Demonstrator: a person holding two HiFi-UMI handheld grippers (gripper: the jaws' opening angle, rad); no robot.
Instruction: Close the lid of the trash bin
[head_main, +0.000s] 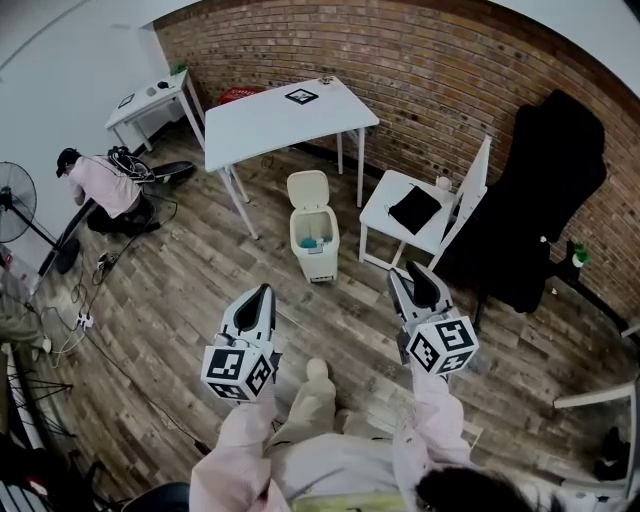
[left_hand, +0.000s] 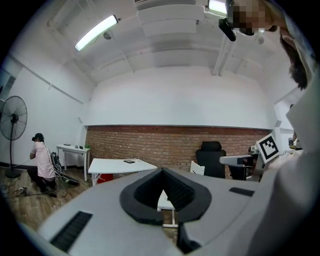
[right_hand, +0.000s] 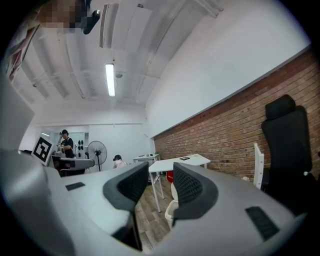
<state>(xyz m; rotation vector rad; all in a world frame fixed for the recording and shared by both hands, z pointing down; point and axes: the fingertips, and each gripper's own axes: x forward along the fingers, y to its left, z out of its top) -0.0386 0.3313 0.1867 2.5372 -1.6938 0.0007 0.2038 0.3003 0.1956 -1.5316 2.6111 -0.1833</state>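
My right gripper (right_hand: 161, 172): two black, ribbed, wedge-shaped pads (right_hand: 192, 186) set in smooth grey shells. They stand apart with a clear gap between them and neither grip nor touch anything. Through that gap, low in the frame, shows the cream plastic trash bin (right_hand: 170, 212).

My left gripper (left_hand: 162, 171): the same ribbed black pads (left_hand: 176, 191) meet at their tips, closed on nothing, with a hollow behind the tips.

In the head view both grippers sit in the lower half, the left gripper (head_main: 263, 290) left of centre and the right gripper (head_main: 412, 272) right of centre. Each carries a marker cube (head_main: 240, 372) of black-and-white squares.

The trash bin (head_main: 314, 240) stands at the centre of the frame, well apart from both grippers, on a wood-plank floor (head_main: 200, 290). It is a tall, round-cornered box of cream plastic. Its lid (head_main: 307, 188) is raised upright at the back edge, the mouth is open, and something bluish lies inside.

Behind it stands a white flat-topped table (head_main: 285, 118). To its right a small white table (head_main: 380, 215) bears a flat black item (head_main: 414, 208). A rough red brick wall (head_main: 420, 60) runs across the top.
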